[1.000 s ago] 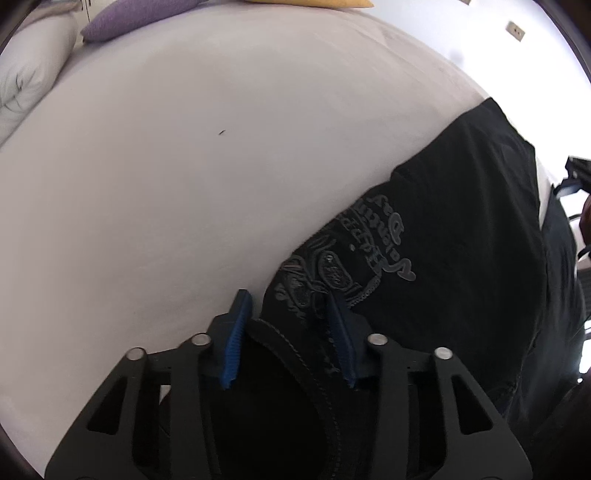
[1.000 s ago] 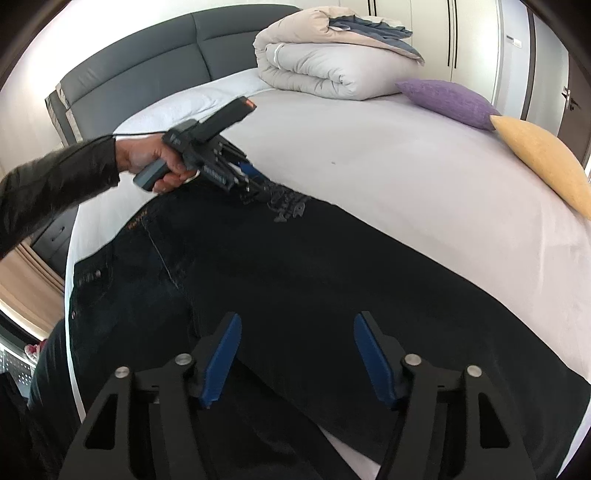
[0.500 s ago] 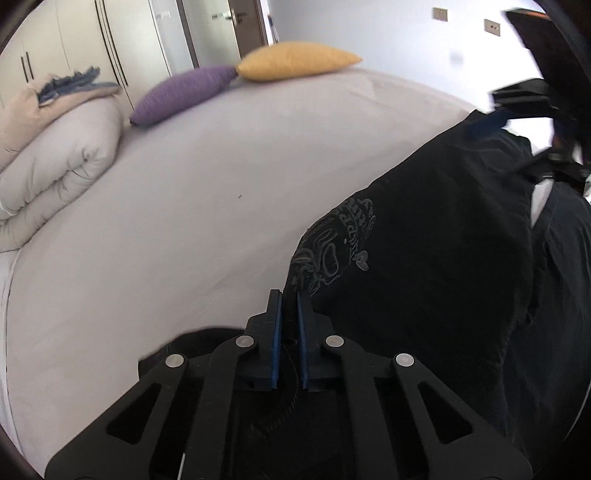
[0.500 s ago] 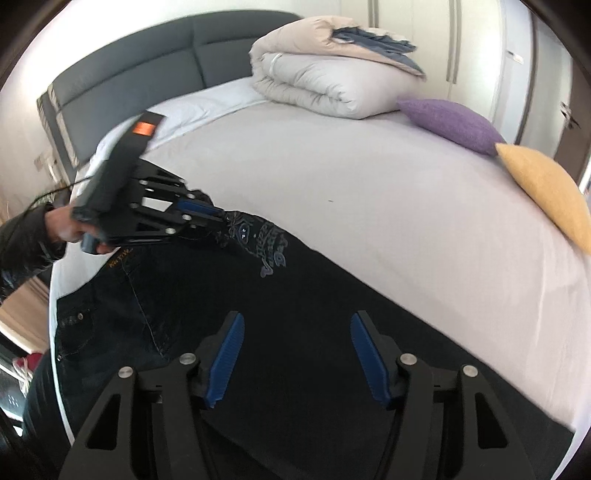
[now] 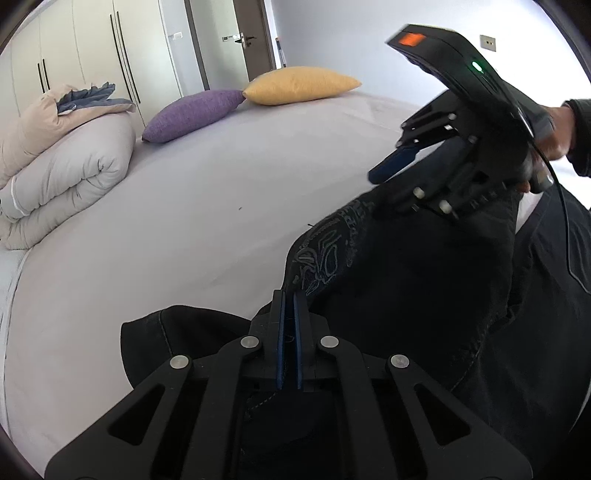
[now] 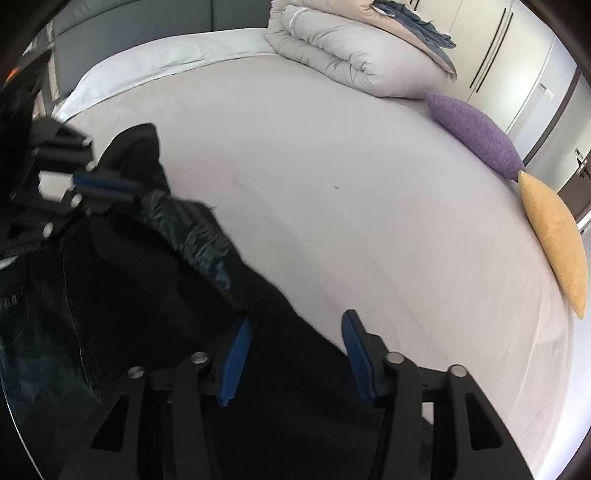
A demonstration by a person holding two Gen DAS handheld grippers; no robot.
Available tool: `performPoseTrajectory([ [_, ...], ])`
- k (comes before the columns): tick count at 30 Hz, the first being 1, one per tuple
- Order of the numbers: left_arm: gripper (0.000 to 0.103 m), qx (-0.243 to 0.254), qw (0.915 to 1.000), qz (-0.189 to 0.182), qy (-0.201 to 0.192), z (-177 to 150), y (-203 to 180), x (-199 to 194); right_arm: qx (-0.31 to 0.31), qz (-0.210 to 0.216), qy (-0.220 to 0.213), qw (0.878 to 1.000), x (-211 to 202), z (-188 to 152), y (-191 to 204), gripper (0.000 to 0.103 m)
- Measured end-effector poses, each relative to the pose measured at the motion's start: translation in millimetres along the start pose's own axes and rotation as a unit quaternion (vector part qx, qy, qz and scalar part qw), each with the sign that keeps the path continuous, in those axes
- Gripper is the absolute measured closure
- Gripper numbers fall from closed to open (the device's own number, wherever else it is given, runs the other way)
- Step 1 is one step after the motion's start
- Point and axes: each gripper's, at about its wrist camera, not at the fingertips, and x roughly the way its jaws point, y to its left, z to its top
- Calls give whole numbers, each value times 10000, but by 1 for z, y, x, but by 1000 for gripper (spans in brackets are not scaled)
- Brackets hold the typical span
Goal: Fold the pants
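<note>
Black pants (image 5: 406,280) with a grey printed patch lie across the near side of the bed (image 5: 184,221). My left gripper (image 5: 290,314) is shut on a raised fold of the pants beside the print. The right wrist view shows it at the left (image 6: 136,194), lifting the fabric. My right gripper (image 6: 295,332) hangs low over the pants' (image 6: 110,295) far edge. Its jaws are closing with the fabric edge between them, and the pads still stand apart. In the left wrist view one of its blue fingers (image 5: 391,162) shows above the cloth, held by a hand in a dark sleeve.
A rolled beige duvet (image 5: 62,166) lies at the head of the bed, with a purple pillow (image 5: 192,110) and a yellow pillow (image 5: 299,85) along the far side. A grey headboard (image 6: 147,18), wardrobes and a door stand beyond. Bare sheet spreads beyond the pants.
My left gripper has shut on the pants by the print and lifted them. My right gripper has moved along the leg toward the left one, and its jaws have narrowed.
</note>
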Motion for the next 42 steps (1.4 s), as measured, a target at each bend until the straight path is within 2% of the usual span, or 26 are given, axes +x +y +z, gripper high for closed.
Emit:
performPoseTrajectory([
  [1,100,22,10000,12,-8,0,-1,-1,23,51,9,10000,0,1,0,73],
  [2,100,24,10000,15,-22,0,-3,-3,-18,54,37,10000,-1,3,2,87],
  [5,100,-25,10000,26,-80,0,-7,-10,-26,71,36,10000,-6,2,10,95],
  [10,100,-203,9996,18,-198,-10,-13,-37,262,181,-273,9991,-31,-3,17,97],
  [16,100,-526,9983,-35,-267,-36,-23,-78,297,494,-530,9969,-46,-8,66,98],
  [20,100,-565,9982,-17,-199,-60,-38,-103,-33,545,-506,9972,-44,-12,102,98],
  [26,100,-505,9987,2,-75,-108,-71,-138,-1179,57,-407,9922,-58,-43,161,98],
  [29,100,-445,9990,-67,-50,-132,-93,-155,-2008,-491,-387,9776,-70,-76,194,98],
  [31,100,-345,9994,-92,21,-151,-110,-166,-2714,-931,-321,9574,-76,-106,227,98],
  [32,100,-292,9995,-69,75,-159,-118,-168,-2914,-1039,-303,9505,-76,-114,236,98],
  [35,100,-217,9995,-71,222,-183,-138,-178,-3687,-1405,-202,9186,-77,-152,275,98],
  [40,100,-337,9988,-197,295,-214,-163,-196,-4080,-1542,-215,8996,-81,-176,299,99],
  [42,100,-265,9989,-176,335,-227,-177,-203,-4287,-1659,-233,8878,-83,-185,309,99],
])
